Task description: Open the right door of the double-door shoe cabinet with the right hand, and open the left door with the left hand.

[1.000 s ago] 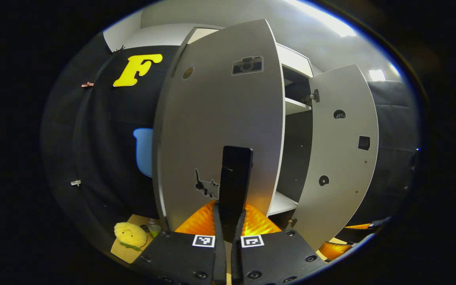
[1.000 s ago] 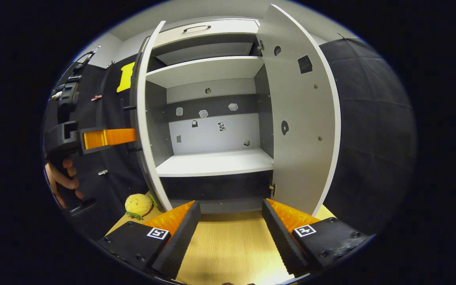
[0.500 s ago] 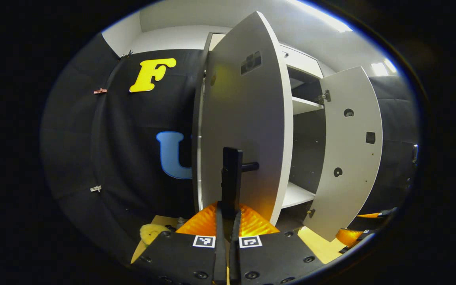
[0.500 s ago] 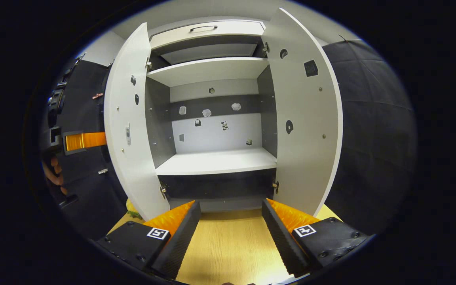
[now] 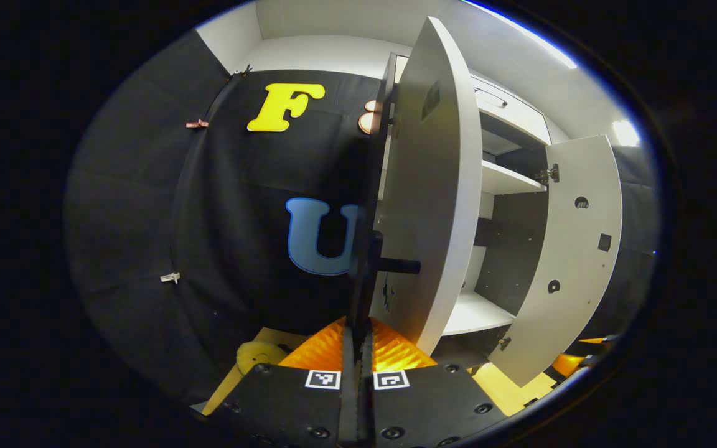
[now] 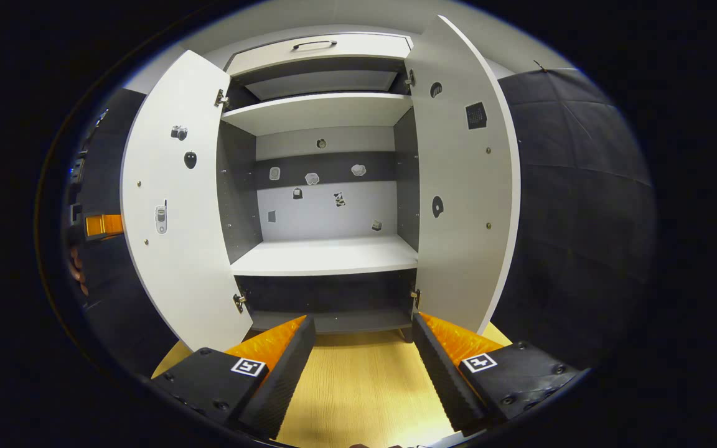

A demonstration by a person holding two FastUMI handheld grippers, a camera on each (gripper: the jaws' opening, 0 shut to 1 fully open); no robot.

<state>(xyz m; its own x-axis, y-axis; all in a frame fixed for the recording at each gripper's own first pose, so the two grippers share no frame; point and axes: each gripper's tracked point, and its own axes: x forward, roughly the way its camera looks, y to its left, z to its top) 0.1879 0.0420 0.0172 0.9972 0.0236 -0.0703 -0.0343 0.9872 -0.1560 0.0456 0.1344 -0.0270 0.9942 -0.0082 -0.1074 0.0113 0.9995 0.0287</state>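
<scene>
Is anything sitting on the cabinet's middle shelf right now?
No, in the right gripper view the middle shelf is bare between the two open doors.

Cabinet (image 6: 327,255) at the floor's (image 6: 365,386) far edge. Left door (image 6: 178,205) swung left, right door (image 6: 464,186) swung right; shelves (image 6: 327,256) between, one above another.

My left gripper (image 5: 358,333) points forward and level, its two fingers (image 5: 324,348) pressed nearly together on the dark handle (image 5: 371,274) that stands up between them. My right gripper (image 6: 363,345) is held low, fingers (image 6: 284,354) spread wide with nothing between them. In the right gripper view, my left gripper (image 6: 100,224) shows far left, with what may be my hand (image 6: 76,274) just below it.
</scene>
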